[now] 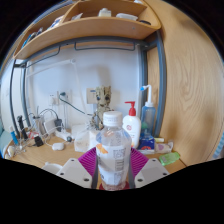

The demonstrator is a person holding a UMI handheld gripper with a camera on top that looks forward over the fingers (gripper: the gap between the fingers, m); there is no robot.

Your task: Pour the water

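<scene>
A clear plastic water bottle (113,150) with a white cap and a printed label stands upright between my gripper's (112,172) two fingers. Both magenta pads (88,160) press against its sides, so the gripper is shut on it. The bottle's base is hidden below the fingers. Whether it rests on the wooden counter (45,158) or hangs above it I cannot tell.
Behind the bottle, a white pump bottle with a red label (131,126) and a clear spray bottle (149,118) stand by the wooden side panel. A green and blue item (165,155) lies to the right. Small jars and tools crowd the left. A wooden shelf (90,28) hangs overhead.
</scene>
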